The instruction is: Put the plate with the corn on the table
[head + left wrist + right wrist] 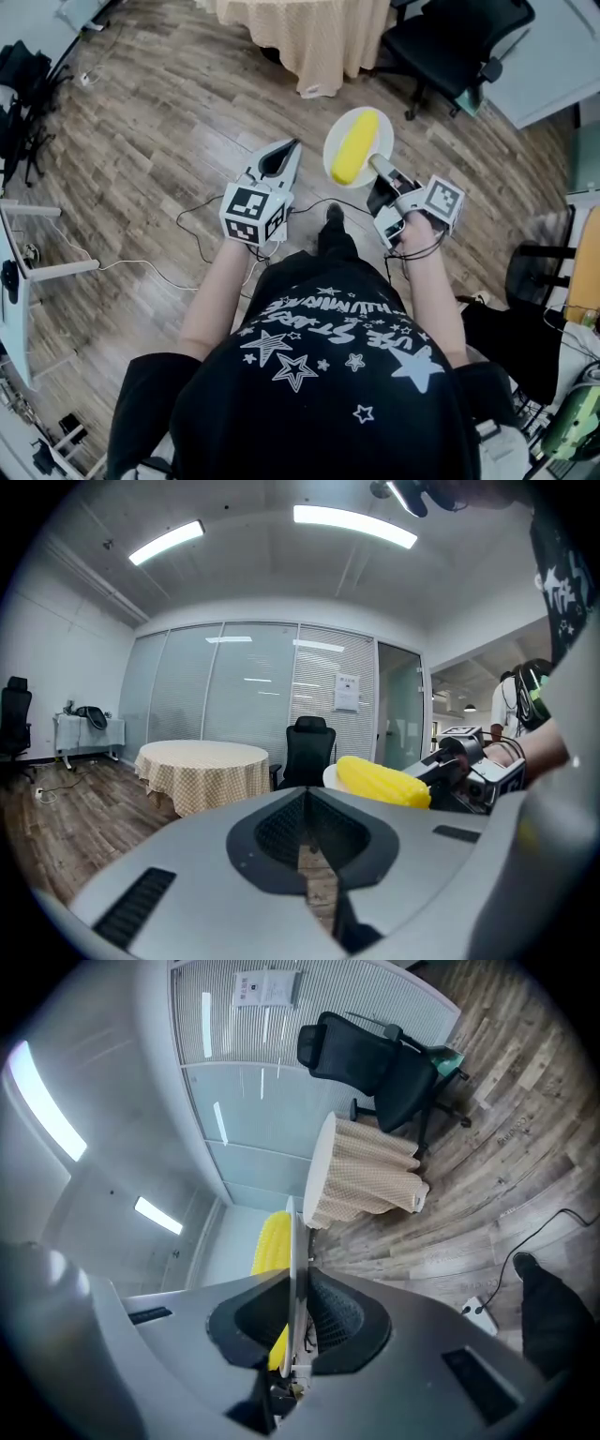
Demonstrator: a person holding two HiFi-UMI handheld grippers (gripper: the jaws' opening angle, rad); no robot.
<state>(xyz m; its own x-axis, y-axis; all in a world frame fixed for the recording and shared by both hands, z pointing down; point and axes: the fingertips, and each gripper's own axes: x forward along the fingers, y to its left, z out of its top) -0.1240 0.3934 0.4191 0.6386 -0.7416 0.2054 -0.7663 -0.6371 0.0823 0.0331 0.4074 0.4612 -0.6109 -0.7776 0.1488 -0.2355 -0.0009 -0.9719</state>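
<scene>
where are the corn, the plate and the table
corn [354, 148]: head view, middle of the cob
plate [384, 136]: head view, bare rim right of the corn
table [319, 37]: head view, its draped side

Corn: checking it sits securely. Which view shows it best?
Head view: the corn lies whole on the plate, seen from above. The left gripper view shows its side; the right gripper view only a yellow strip behind the edge-on plate.

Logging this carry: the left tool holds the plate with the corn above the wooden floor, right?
Wrong tool: the right tool holds the plate with the corn above the wooden floor; the right gripper view shows its rim clamped.
</scene>
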